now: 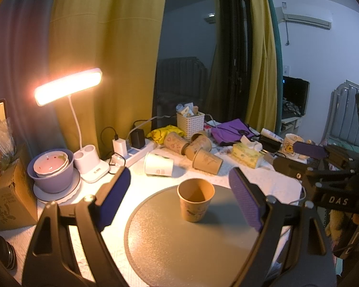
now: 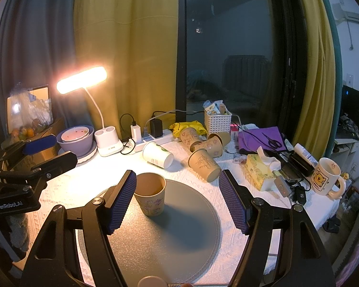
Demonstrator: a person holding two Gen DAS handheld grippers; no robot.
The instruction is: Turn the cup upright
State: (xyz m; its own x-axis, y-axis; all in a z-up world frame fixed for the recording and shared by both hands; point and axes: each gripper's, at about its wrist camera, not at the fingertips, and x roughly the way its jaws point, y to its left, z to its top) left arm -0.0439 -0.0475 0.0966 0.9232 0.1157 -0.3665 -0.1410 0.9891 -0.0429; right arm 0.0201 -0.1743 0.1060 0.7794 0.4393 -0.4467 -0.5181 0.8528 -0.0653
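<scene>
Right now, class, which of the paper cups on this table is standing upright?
The brown paper cup alone on the round grey mat, mouth up. The white cup and the other brown cups lie tipped over behind it.

**Two maker's marks legible**

"DAS" stands in pale letters on the black body of the right gripper (image 1: 310, 151), seen from the left wrist view. "GenRobot.AI" is printed on the black body of the left gripper (image 2: 39, 148), seen from the right wrist view. Other printing is too small to read.
</scene>
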